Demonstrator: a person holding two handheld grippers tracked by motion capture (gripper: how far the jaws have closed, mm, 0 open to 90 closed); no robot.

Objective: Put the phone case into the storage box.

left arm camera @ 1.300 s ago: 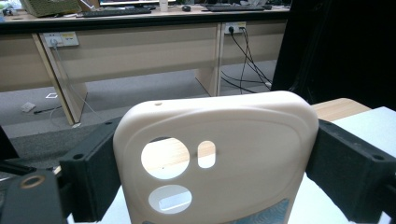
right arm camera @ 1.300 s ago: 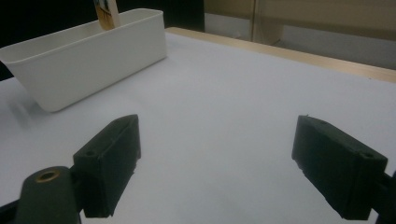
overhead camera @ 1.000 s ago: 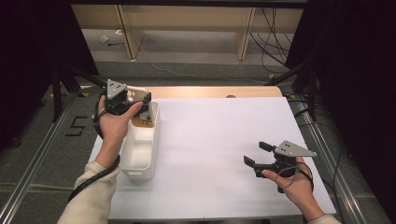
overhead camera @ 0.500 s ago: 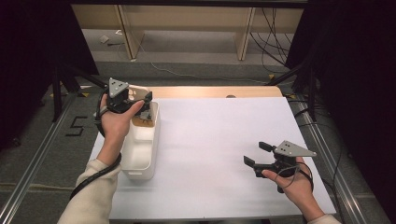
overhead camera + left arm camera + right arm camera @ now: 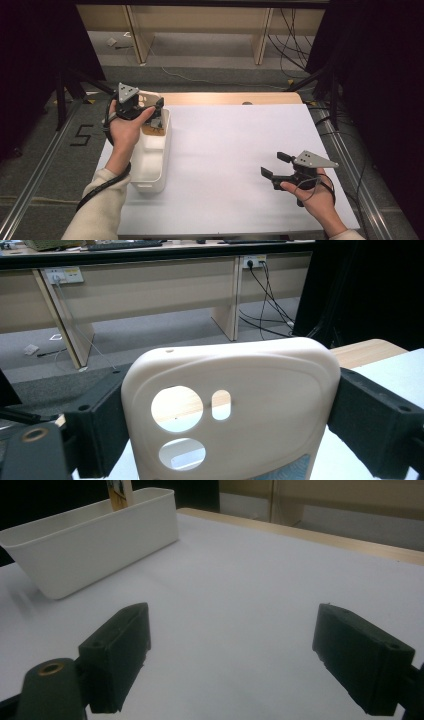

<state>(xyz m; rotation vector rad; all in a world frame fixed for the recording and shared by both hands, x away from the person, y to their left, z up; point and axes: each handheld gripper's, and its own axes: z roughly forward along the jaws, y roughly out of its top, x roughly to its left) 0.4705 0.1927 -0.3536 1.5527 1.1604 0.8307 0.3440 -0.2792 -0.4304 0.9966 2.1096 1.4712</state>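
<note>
Nothing moved, left gripper (image 5: 225,440) clamping phone case (image 5: 235,410)

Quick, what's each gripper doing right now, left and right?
Left gripper: closed on a cream phone case, held over the white bin.
Right gripper: open, holding nothing, above the white table.

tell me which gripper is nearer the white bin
Left. The left gripper, shut on a cream phone case, hangs over the white bin's far end; the right gripper sits open, well off to its right.
</note>
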